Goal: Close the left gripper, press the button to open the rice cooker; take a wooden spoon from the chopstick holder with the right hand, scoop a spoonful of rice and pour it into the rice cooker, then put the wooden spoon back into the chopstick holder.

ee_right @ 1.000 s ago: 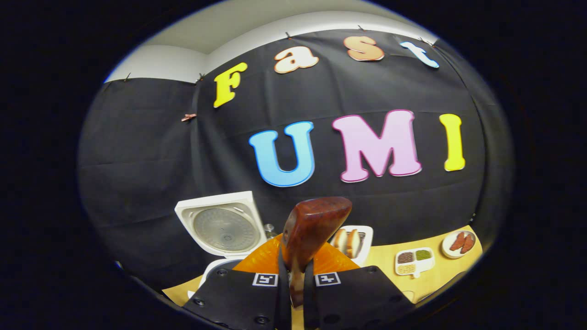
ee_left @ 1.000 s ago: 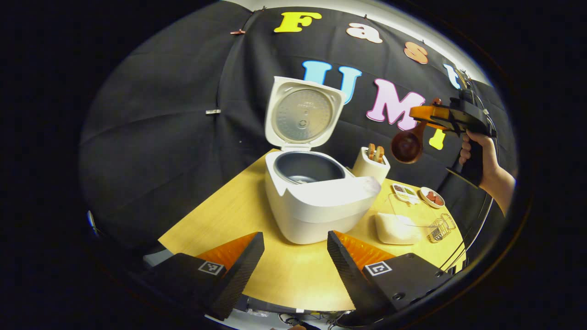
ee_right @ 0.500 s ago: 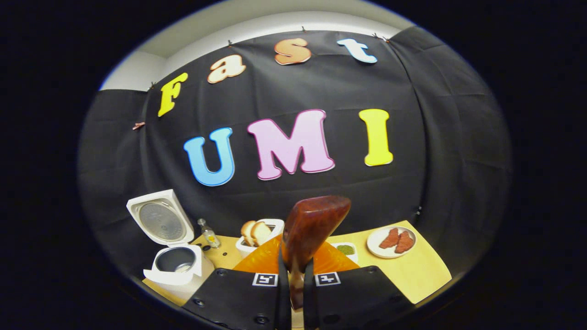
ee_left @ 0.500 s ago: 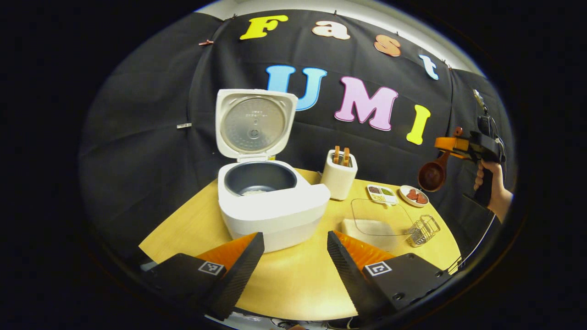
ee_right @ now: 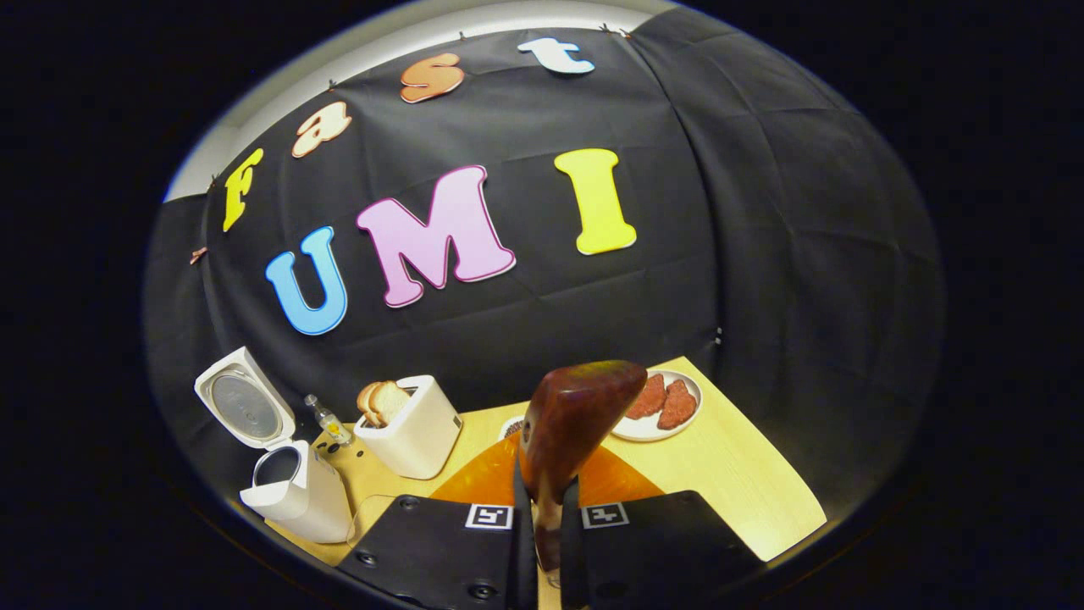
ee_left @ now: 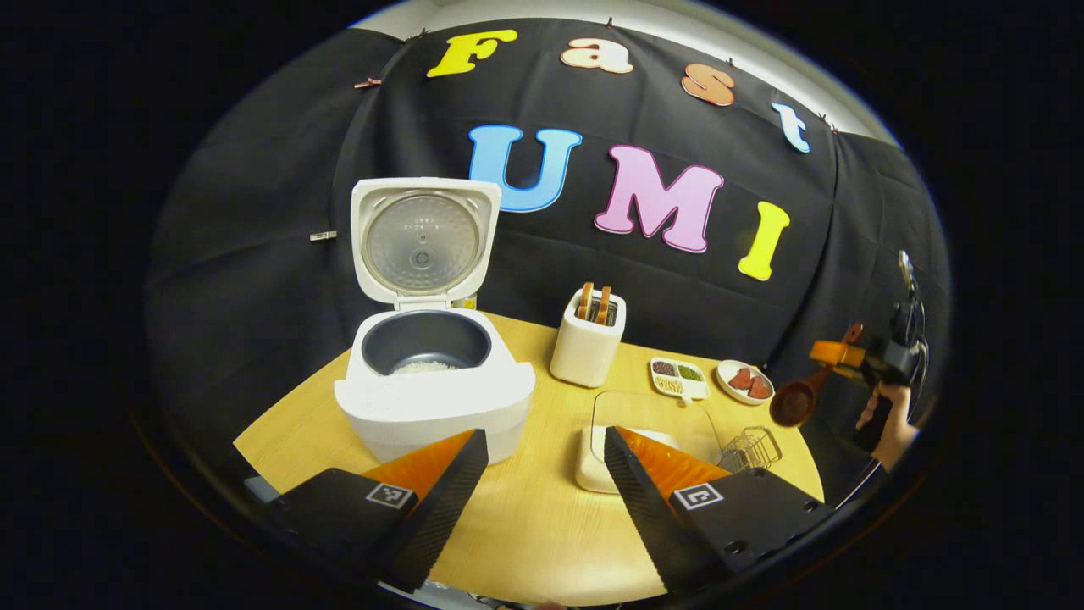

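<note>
The rice cooker [ee_left: 432, 373] stands on the counter [ee_left: 525, 517] with its lid [ee_left: 419, 241] swung up, so the button press is done. A little white rice lies at the bottom of its dark inner pot, which suggests a spoonful has already been poured in, though the pictures alone cannot settle that. The wooden spoon [ee_right: 576, 424] is out of the chopstick holder [ee_left: 587, 347] and clamped by its handle between the fingers of the right gripper [ee_right: 548, 542], bowl end up and forward. In the left gripper view that spoon hangs bowl-down off the far right edge of the counter, held out by a hand [ee_left: 885, 419], and its bowl looks empty.

What is left, by this reading, is the return of the spoon to the holder; if the scoop is not yet done, the shallow clear-lidded rice box [ee_left: 648, 432] sits near the front of the counter, between the holder and the left gripper.

The left gripper [ee_left: 542, 474] hovers low over the near edge of the counter with its fingers wide apart and nothing between them, the cooker just ahead of its left finger.

The holder stands upright to the right of the cooker, with two wooden handles poking out of its top. From the right gripper it lies ahead and to the left, well apart from the spoon, so the spoon must travel back across the counter and come down handle-upright into the opening.
</note>
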The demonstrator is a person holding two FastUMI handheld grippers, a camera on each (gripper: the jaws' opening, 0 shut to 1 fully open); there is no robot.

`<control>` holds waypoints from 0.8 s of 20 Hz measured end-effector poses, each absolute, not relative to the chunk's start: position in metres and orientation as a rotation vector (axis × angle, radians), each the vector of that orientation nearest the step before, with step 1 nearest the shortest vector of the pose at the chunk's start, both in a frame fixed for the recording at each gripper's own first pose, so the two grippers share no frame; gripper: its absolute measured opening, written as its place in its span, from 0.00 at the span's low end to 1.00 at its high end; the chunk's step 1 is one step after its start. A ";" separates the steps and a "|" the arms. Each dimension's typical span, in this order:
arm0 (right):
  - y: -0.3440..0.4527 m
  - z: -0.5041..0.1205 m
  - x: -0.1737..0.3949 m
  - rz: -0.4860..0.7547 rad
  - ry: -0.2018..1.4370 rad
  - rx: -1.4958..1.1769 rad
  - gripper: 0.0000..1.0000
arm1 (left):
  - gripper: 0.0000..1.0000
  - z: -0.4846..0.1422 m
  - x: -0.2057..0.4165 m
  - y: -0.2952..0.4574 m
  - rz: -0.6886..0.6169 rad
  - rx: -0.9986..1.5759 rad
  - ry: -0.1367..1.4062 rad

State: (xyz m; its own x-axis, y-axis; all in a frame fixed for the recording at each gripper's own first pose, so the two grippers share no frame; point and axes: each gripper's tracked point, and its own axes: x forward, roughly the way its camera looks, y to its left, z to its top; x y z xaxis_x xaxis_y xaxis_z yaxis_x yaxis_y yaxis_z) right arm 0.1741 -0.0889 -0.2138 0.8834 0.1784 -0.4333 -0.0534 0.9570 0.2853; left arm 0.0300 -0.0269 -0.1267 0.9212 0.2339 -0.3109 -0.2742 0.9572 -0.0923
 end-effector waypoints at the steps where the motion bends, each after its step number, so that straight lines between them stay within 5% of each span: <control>1: -0.093 -0.224 0.174 0.122 0.494 0.283 0.14 | 0.96 -0.122 0.033 -0.030 0.274 -0.132 0.293; 16: -0.096 -0.337 0.159 0.115 0.731 0.386 0.15 | 0.95 -0.098 0.010 -0.018 0.487 -0.113 0.270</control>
